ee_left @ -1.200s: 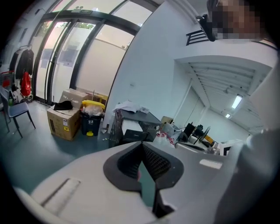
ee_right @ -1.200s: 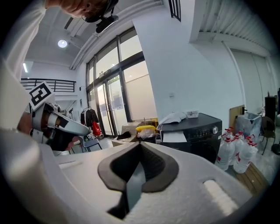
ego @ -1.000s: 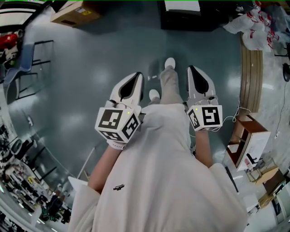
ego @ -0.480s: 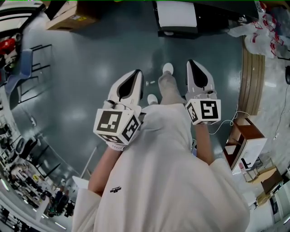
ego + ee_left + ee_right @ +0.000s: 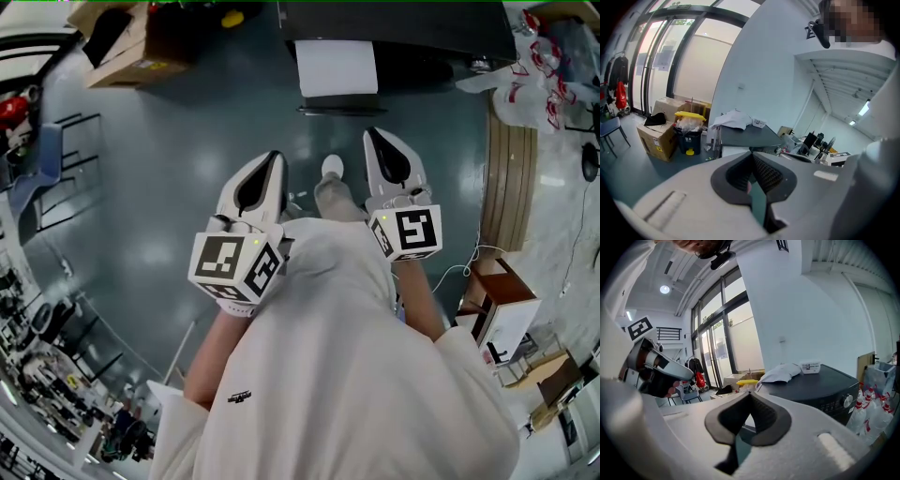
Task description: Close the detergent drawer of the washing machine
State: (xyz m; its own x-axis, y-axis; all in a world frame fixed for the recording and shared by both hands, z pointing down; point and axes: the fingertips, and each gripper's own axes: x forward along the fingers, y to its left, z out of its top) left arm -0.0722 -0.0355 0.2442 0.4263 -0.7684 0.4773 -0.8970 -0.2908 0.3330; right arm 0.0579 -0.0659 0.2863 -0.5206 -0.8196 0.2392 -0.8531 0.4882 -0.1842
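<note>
A dark washing machine [image 5: 422, 28] stands at the top of the head view, a few steps ahead on the floor. A white rectangular part [image 5: 336, 67] sticks out from its front toward me; whether it is the drawer I cannot tell. The machine [image 5: 820, 385] shows a control knob [image 5: 847, 401] in the right gripper view. My left gripper [image 5: 265, 173] and right gripper [image 5: 384, 150] are held out in front of the person's body, well short of the machine. Both are shut with nothing between the jaws [image 5: 752, 155] [image 5: 750, 395].
A white cloth [image 5: 780, 372] and a small box [image 5: 809, 366] lie on the machine's top. To its left are cardboard boxes [image 5: 131, 47] and a yellow-lidded bin [image 5: 689, 133]. Wooden boards [image 5: 511, 159], plastic bags [image 5: 553, 56] and a small cabinet [image 5: 497, 300] line the right side.
The person has walked toward the machine, which has come further into the head view from the top. Both grippers stay shut and sit slightly higher in the picture.
</note>
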